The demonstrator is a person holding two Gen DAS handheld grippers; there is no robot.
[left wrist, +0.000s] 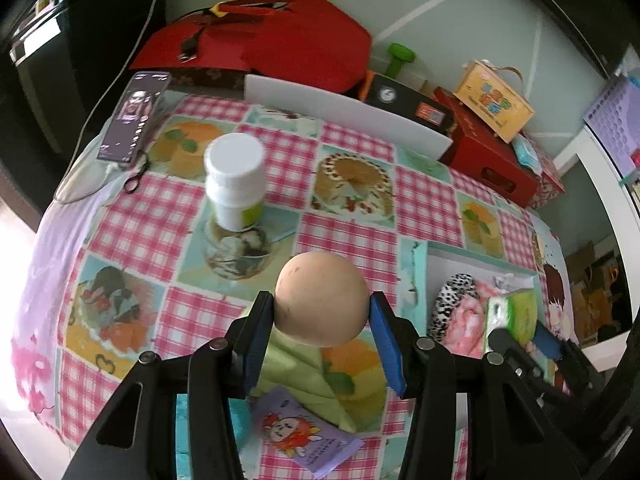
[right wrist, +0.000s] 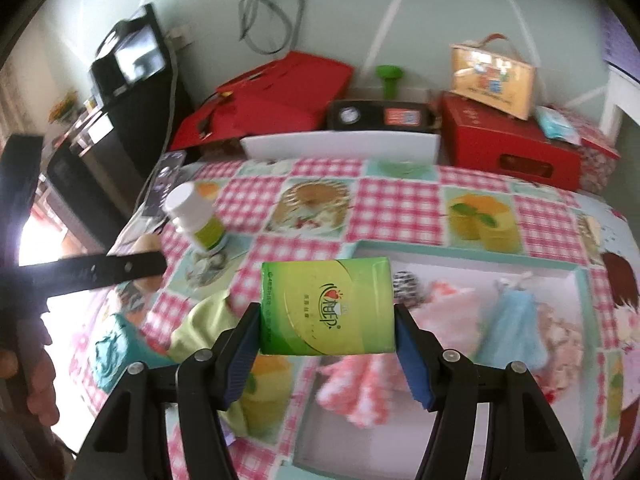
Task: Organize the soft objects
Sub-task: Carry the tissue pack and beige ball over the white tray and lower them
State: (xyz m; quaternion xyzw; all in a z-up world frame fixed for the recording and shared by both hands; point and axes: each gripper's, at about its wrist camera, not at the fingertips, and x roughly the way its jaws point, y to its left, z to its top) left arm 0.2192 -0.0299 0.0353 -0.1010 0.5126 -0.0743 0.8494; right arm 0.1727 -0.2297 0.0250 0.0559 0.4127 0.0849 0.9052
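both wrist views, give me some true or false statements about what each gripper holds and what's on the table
1. The left gripper is clamped on a tan ball. True.
2. The right gripper holds a white bottle. False: it holds a green tissue pack; the white bottle stands on the tablecloth, untouched.
3. A leopard-print item lies inside the teal-rimmed tray. True.
4. The tray holds nothing yet. False: pink cloth and light blue cloth lie in it.
5. A phone lies at the far left edge of the table. True.
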